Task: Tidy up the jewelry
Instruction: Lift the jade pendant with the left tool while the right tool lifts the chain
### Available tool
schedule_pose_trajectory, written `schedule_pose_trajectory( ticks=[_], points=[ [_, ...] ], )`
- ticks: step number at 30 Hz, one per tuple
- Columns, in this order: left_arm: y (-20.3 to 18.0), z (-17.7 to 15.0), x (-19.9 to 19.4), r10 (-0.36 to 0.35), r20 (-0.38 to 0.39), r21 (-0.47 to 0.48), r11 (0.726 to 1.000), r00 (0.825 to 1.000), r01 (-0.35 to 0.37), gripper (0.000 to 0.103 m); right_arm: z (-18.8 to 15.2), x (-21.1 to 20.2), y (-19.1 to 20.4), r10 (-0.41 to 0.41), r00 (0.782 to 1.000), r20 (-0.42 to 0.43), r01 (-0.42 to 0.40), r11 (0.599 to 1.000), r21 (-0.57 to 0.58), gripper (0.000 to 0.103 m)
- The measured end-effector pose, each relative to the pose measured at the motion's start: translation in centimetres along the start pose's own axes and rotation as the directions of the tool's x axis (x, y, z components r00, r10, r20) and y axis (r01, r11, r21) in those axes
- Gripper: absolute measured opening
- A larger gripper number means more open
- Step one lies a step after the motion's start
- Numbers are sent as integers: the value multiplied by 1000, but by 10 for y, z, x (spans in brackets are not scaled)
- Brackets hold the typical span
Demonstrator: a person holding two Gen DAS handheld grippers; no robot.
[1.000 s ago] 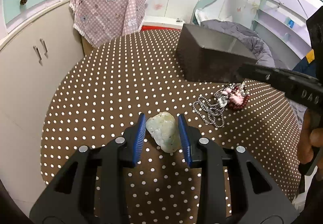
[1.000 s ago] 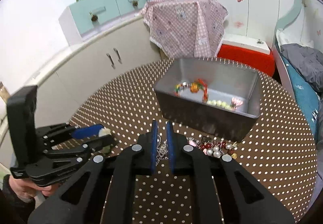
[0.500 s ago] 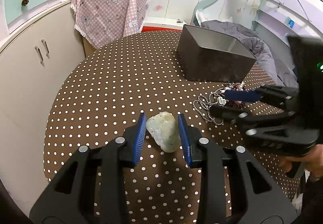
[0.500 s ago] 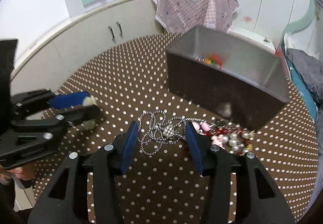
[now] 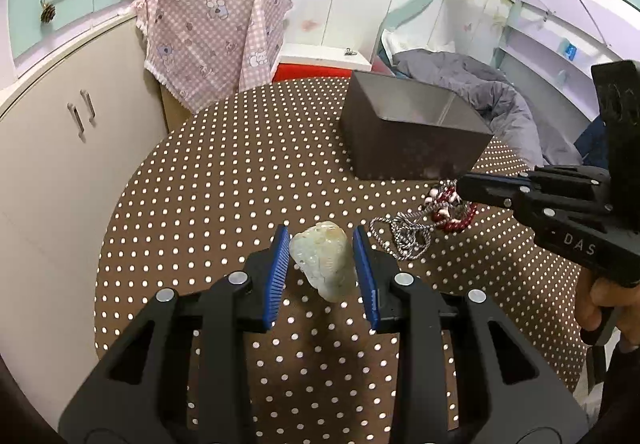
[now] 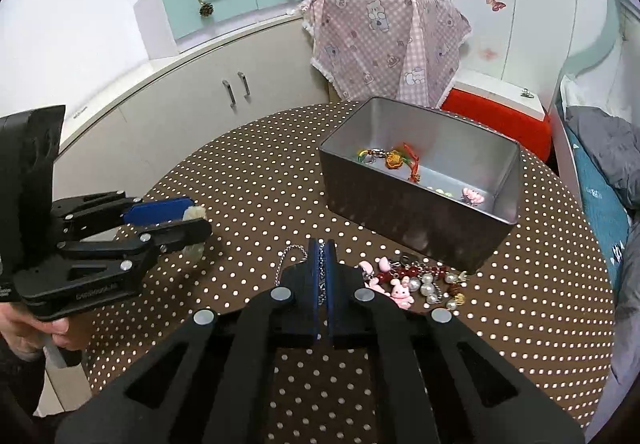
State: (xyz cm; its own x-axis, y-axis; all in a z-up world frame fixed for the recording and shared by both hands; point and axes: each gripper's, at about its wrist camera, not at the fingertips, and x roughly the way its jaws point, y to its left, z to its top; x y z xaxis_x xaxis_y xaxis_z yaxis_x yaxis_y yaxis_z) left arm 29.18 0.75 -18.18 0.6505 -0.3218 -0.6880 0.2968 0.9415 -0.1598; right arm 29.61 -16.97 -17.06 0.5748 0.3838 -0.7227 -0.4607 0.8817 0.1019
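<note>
Jewelry lies on the dotted table (image 5: 224, 172) in front of the tin (image 6: 400, 212), which holds a few trinkets: a bead cluster (image 6: 416, 280) just before its near wall, a chain (image 5: 404, 236) left of the beads, and a jade pendant (image 5: 324, 260) farther left. The left gripper (image 5: 322, 268) stands apart around the pendant, pads either side, while the right gripper (image 6: 320, 272) is clamped on the chain.

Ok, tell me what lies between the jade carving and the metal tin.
Only bare polka-dot tablecloth between the jade carving and the metal tin, seen in the left wrist view; the silver chain lies off to the right.
</note>
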Motion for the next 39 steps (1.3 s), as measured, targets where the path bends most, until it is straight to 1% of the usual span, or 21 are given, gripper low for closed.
schedule_pose_trajectory(
  ticks=[1,2,4,7,8,9,11,12,13,14,17,18,19,20,24,27,30,33,35,39],
  points=[
    [-1,0,0,-1,1,0,1000,1000,1,32,-2,4,1,2,1000,-19,-2,1000,-10,4],
    [-1,0,0,0,0,1,1000,1000,0,32,-6,8,4,-15,999,-35,14,1000,-22,4],
    [-1,-2,1,0,-7,2,1000,1000,0,32,-12,17,8,-11,999,-53,9,999,-34,8],
    [-1,-4,2,0,-14,1,1000,1000,0,32,-15,28,10,-2,998,-68,1,1000,-22,9],
    [-1,-3,2,1,-16,1,1000,1000,-1,32,-16,31,10,-4,997,-76,2,1000,-24,13],
    [-1,-4,2,2,-18,2,1000,1000,-2,32,-17,35,12,-18,996,-85,15,999,-34,15],
    [-1,-5,2,3,-20,1,1000,1000,-3,32,-22,40,13,-38,994,-104,33,999,-40,23],
    [-1,-5,2,3,-21,0,1000,1000,-3,32,-23,42,12,-35,994,-107,32,999,-36,31],
    [0,-6,2,4,-22,-1,1000,1000,-4,32,-26,41,12,-27,994,-102,23,999,-33,37],
    [1,-6,1,4,-22,-2,1000,1000,-4,32,-28,40,13,-24,995,-96,21,999,-33,37],
    [1,-8,3,3,-28,-2,1000,1000,-3,32,-34,37,17,-46,995,-88,40,997,-65,37],
    [1,-8,4,2,-29,-2,1000,1000,-2,32,-35,36,19,-58,995,-83,51,996,-75,36],
    [1,-8,4,0,-30,-1,1000,1000,0,32,-36,36,20,-66,995,-80,60,995,-76,27],
    [0,-9,3,-3,-31,-1,1000,1000,3,32,-36,34,18,-65,995,-80,60,996,-69,21],
    [-3,-8,0,-4,-27,5,1000,1000,4,32,-39,24,18,-49,997,-64,45,997,-56,20],
    [-4,-4,-5,-5,-13,5,1000,1000,5,32,-34,2,14,-4,1000,-9,4,1000,-11,20],
    [-7,4,-14,-11,11,10,1000,1000,11,32,-18,-27,7,33,997,66,-34,999,17,20],
    [-11,16,-24,-17,43,26,1000,999,16,32,1,-58,2,67,987,144,-72,997,29,20],
    [-15,25,-32,-29,68,34,999,997,27,32,17,-78,-2,91,976,197,-98,995,28,20],
    [-25,44,-48,-45,119,63,997,992,38,32,39,-107,-6,99,960,261,-105,994,10,20]
  ],
)
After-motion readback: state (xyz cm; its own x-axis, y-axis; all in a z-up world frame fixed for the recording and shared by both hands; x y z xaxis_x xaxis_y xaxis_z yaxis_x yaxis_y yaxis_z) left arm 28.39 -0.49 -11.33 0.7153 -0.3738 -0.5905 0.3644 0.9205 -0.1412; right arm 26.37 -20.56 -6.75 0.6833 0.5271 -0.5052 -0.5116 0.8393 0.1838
